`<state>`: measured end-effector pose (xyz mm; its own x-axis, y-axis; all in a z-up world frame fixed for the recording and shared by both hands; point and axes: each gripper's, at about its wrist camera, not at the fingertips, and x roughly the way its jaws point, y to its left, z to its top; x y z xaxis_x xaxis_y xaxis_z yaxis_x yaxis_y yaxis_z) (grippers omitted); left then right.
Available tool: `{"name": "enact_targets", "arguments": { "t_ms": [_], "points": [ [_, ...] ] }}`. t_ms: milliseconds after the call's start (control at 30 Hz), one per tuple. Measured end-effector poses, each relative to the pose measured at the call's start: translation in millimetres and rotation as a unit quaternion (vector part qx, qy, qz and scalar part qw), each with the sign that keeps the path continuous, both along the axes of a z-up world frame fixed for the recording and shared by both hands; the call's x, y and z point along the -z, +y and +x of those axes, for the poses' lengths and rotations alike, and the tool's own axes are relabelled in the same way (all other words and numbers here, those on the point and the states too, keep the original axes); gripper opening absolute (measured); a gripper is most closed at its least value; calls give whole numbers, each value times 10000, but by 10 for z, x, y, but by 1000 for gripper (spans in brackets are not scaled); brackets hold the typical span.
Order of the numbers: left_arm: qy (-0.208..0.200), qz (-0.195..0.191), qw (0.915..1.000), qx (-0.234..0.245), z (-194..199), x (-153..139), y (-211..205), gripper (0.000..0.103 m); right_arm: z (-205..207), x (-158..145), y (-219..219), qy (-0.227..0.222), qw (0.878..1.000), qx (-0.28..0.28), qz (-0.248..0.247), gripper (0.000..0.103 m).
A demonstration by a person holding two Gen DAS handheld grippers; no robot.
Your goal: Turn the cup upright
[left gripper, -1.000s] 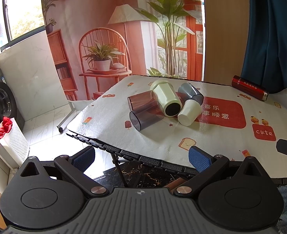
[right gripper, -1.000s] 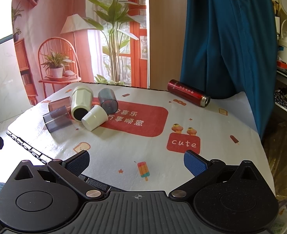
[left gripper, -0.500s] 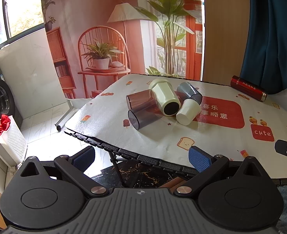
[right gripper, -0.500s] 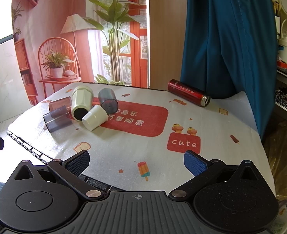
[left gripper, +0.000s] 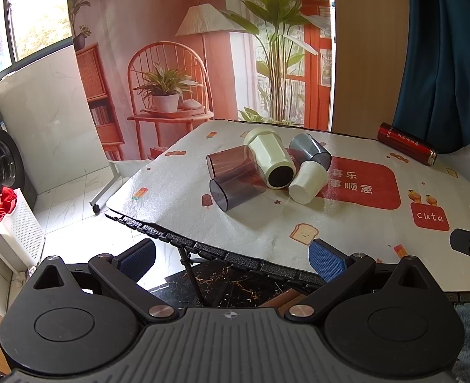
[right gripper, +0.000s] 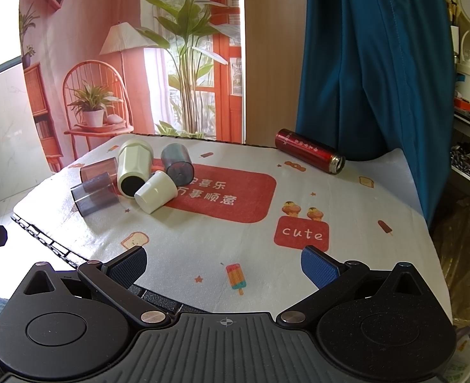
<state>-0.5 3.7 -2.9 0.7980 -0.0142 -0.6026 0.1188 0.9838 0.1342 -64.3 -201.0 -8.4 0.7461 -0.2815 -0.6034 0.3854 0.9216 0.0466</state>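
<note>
Looking at progress, nothing's flipped yet. The tabletop (right gripper: 346, 198) fills mid-frame with its cartoon cloth, and a red flask (right gripper: 310, 154) lies at the upper right. All five cups sit in a heap at center-left, every one on its side: cream tumbler (right gripper: 134, 167), two smoky clear cups (right gripper: 94, 193), grey cup (right gripper: 177, 164), small white cup (right gripper: 156, 192). Left claw (left gripper: 231, 257) and right claw (right gripper: 223, 263) both hang wide and empty at the near edge, well apart from the pile.
</note>
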Motion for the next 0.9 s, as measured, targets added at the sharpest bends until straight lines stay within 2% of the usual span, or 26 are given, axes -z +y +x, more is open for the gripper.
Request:
{"name": "enact_targets", "arguments": {
  "t_ms": [467, 600, 733, 900],
  "points": [
    [35, 6, 10000, -20, 39, 8, -17, 103, 20, 39, 21, -3, 10000, -45, -10, 103],
    [-12, -19, 10000, 29, 135, -29, -40, 103, 87, -3, 37, -54, 9996, -247, -117, 103],
    [1, -24, 10000, 38, 330, -14, -76, 103, 276, -102, -131, -173, 9982, -545, -189, 103],
    [45, -92, 9999, -97, 684, 38, -78, 103, 705, -194, -427, -286, 9916, -1075, -655, 103]
  ]
}}
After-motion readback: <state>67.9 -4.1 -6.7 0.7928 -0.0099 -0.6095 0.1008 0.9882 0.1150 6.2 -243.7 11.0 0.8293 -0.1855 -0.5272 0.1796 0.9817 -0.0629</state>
